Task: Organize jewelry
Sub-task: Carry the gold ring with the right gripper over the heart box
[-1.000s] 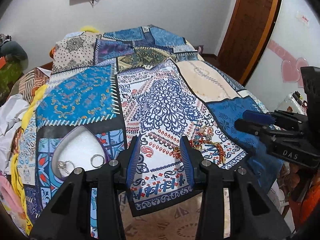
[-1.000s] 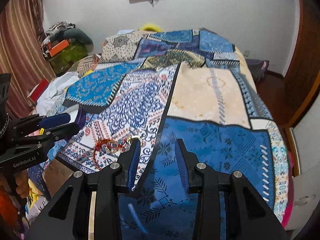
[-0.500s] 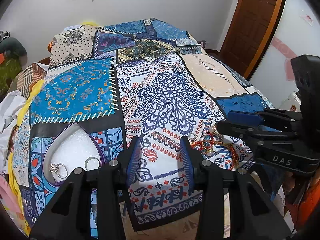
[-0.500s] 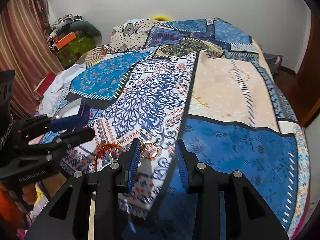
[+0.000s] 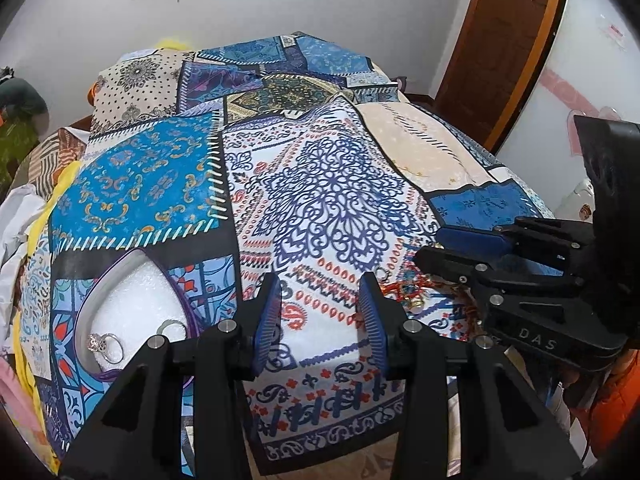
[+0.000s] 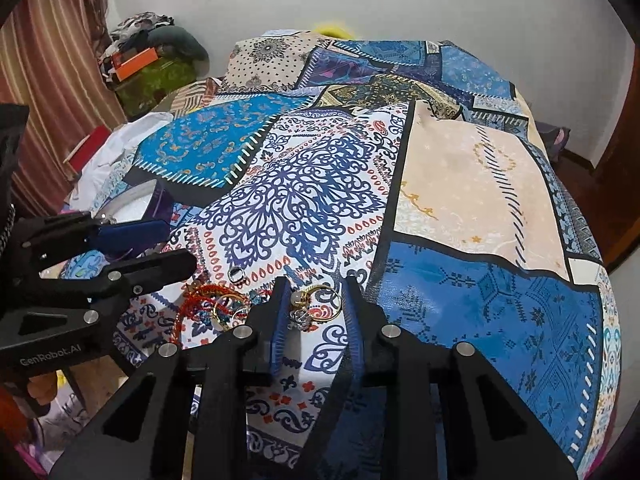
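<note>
On the bed, a heart-shaped tray (image 5: 132, 280) holding two rings is seen at left. The left tongs (image 5: 320, 316) are held part-open and empty. The gold ring (image 6: 320, 300) lies flat between the closing right tongs (image 6: 314, 312), not yet pressed.

Blue, white and orange patchwork bedspread (image 6: 320, 184)
Gold ring (image 6: 320, 300) lower centre; red cord bracelet (image 6: 196, 304) lower left; black grippers, blue pads.
</note>
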A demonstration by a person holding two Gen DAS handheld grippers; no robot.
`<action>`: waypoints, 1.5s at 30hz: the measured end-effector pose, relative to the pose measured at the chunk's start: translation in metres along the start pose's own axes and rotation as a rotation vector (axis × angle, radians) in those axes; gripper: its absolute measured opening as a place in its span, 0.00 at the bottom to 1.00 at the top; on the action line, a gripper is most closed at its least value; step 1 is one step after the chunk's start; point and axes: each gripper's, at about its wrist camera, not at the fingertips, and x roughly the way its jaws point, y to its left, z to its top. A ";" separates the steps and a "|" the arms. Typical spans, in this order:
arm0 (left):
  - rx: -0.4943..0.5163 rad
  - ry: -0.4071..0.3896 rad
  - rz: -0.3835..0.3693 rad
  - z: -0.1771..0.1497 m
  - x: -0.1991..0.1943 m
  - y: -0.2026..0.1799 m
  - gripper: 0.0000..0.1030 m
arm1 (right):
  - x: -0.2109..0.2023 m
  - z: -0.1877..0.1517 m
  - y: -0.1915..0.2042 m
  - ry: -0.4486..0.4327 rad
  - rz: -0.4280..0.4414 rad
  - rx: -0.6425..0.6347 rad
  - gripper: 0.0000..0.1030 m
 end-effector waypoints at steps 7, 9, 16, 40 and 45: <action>0.010 -0.005 -0.009 0.005 0.003 -0.009 0.39 | -0.006 0.002 -0.008 -0.022 0.007 0.047 0.23; 0.013 -0.003 -0.013 0.006 0.005 -0.011 0.39 | -0.012 0.003 -0.013 -0.039 0.004 0.063 0.23; 0.034 0.013 -0.015 0.008 0.015 -0.020 0.39 | -0.027 0.004 -0.024 -0.081 -0.007 0.084 0.23; 0.060 0.015 -0.018 0.011 0.019 -0.036 0.08 | -0.041 -0.001 -0.031 -0.110 0.012 0.113 0.23; 0.049 -0.046 -0.018 0.018 -0.006 -0.033 0.08 | -0.049 0.001 -0.025 -0.126 0.013 0.102 0.23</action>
